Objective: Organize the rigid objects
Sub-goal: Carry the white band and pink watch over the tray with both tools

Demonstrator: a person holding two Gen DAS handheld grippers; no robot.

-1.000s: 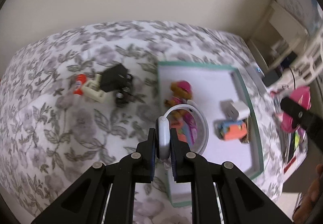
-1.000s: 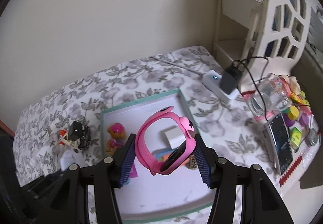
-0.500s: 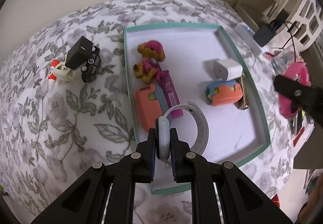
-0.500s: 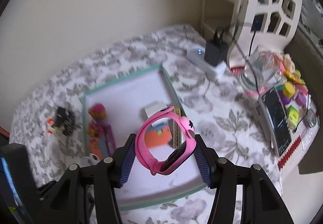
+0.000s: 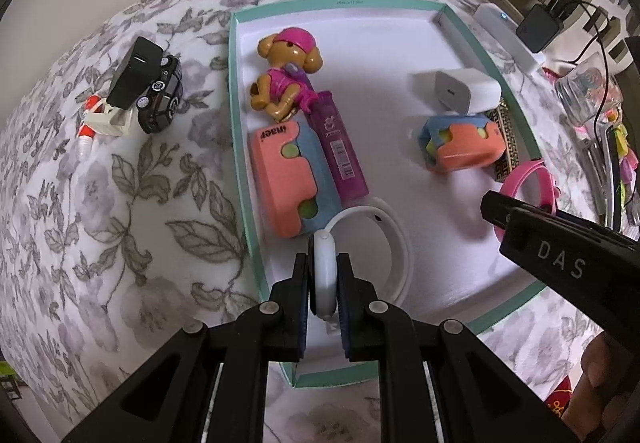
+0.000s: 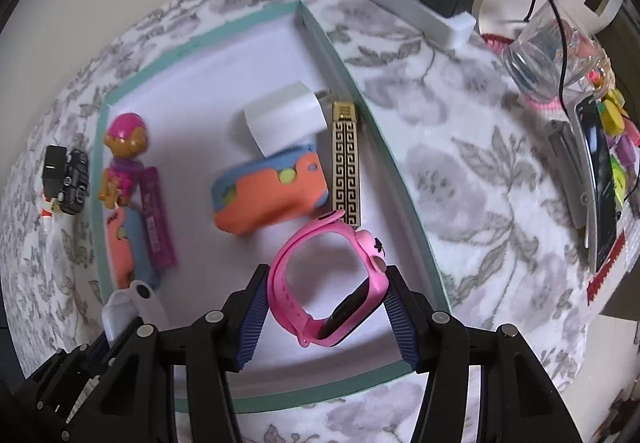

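My left gripper (image 5: 323, 283) is shut on a white smartwatch (image 5: 370, 239) and holds it low over the near left corner of the teal-rimmed white box (image 5: 236, 131). My right gripper (image 6: 326, 303) is shut on a pink smartwatch (image 6: 332, 275) over the box's near right part (image 6: 400, 179); the pink watch also shows in the left wrist view (image 5: 528, 179). Inside the box lie a dog figure (image 5: 286, 75), a purple tube (image 5: 340, 151), two orange-blue cases (image 5: 284, 175) (image 5: 460, 143), a white charger (image 5: 460, 89) and a gold patterned bar (image 6: 346, 163).
Left of the box on the floral cloth lie a black toy car (image 5: 160, 95), a black adapter (image 5: 134, 73) and a white-red toy (image 5: 100, 119). Right of it are a power strip with a black plug (image 6: 424, 3), a glass (image 6: 548, 59) and a phone among small bright items (image 6: 600, 171).
Both grippers have moved down and in over the box with their watches still held. The box and its contents now look closer and larger in both views.
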